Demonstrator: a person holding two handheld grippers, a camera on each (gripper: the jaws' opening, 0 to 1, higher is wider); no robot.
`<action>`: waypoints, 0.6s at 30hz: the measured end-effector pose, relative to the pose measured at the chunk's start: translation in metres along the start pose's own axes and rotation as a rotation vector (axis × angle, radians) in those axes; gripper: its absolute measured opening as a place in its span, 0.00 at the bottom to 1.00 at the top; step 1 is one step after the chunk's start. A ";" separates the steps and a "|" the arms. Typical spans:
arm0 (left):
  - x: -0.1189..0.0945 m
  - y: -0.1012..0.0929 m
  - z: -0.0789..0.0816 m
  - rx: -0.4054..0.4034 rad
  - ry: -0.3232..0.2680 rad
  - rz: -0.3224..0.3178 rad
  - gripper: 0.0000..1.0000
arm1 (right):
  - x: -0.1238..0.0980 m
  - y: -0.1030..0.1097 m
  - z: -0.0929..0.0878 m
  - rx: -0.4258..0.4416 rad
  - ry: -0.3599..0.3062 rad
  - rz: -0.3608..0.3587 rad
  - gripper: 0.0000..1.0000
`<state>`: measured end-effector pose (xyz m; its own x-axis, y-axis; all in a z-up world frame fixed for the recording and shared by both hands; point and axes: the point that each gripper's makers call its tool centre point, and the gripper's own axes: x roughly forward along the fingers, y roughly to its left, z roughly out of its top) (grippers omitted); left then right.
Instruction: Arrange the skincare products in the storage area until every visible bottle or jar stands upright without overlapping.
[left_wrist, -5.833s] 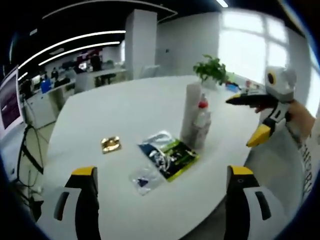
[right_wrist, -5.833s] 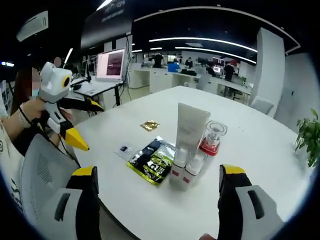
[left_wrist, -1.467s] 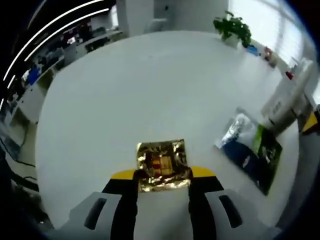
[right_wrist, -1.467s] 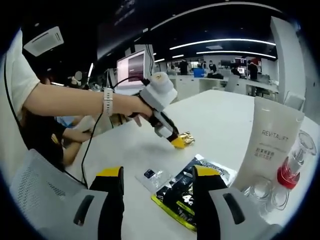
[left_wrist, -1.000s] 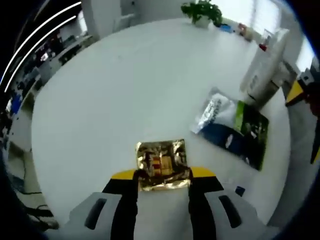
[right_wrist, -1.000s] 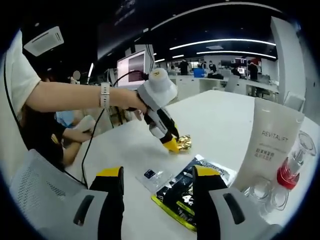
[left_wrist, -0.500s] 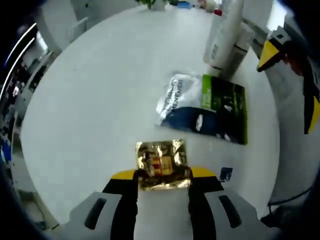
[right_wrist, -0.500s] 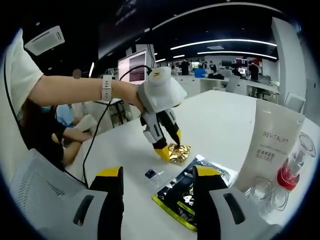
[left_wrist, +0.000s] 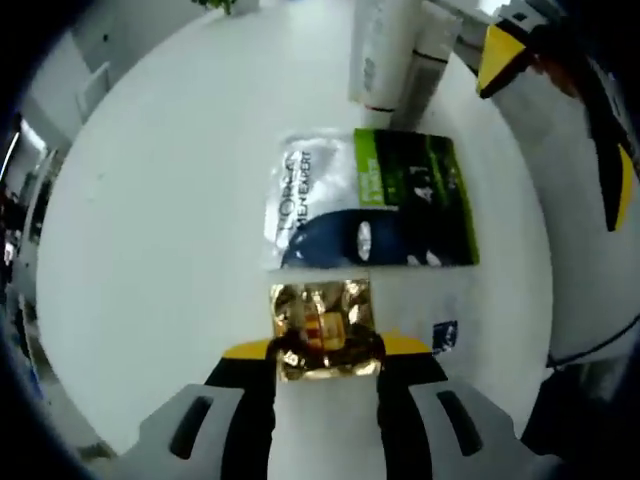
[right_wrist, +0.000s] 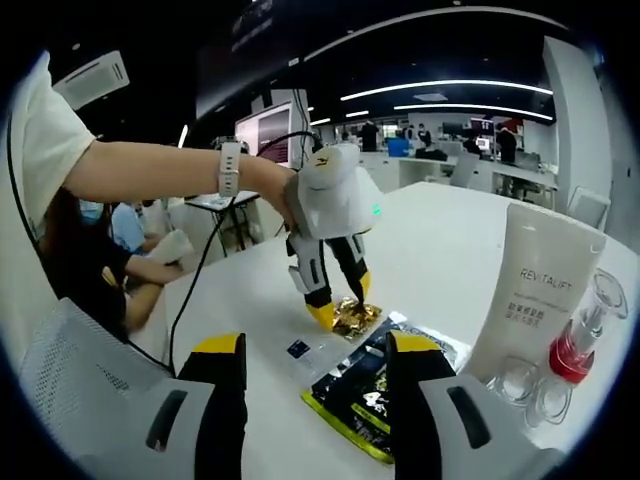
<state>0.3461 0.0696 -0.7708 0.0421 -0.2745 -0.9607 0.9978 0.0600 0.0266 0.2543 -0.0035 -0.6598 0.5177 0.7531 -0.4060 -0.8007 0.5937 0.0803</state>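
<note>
The white table (left_wrist: 150, 200) carries the green-and-blue sachet pack (left_wrist: 375, 212) just ahead of the left gripper (left_wrist: 325, 347), which pinches a gold foil sachet (left_wrist: 322, 325). The right gripper (right_wrist: 315, 345), jaws parted and empty, hangs farther back.

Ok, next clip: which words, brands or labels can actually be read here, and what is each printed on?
"REVITALIFT": on the tall white tube standing on its cap; the lines beneath are too small to read.
"L'OREAL MEN EXPERT", partly blurred: on the flat silver, navy and green sachet.
Crinkled gold foil sachet held in the left tool: red print, unreadable.
Small clear packet with a blue square: too small to read.
</note>
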 end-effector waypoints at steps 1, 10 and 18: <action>0.000 0.002 0.000 0.016 -0.003 -0.009 0.33 | 0.000 0.000 0.000 -0.001 0.002 0.001 0.56; 0.003 0.005 0.004 0.040 -0.006 -0.039 0.37 | 0.000 -0.002 0.000 -0.006 0.003 -0.004 0.56; 0.002 0.001 0.007 0.020 -0.006 -0.043 0.38 | -0.001 -0.001 0.001 -0.010 0.003 -0.004 0.57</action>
<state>0.3479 0.0623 -0.7703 -0.0011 -0.2819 -0.9594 0.9995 0.0286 -0.0096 0.2549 -0.0042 -0.6591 0.5198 0.7502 -0.4087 -0.8019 0.5934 0.0693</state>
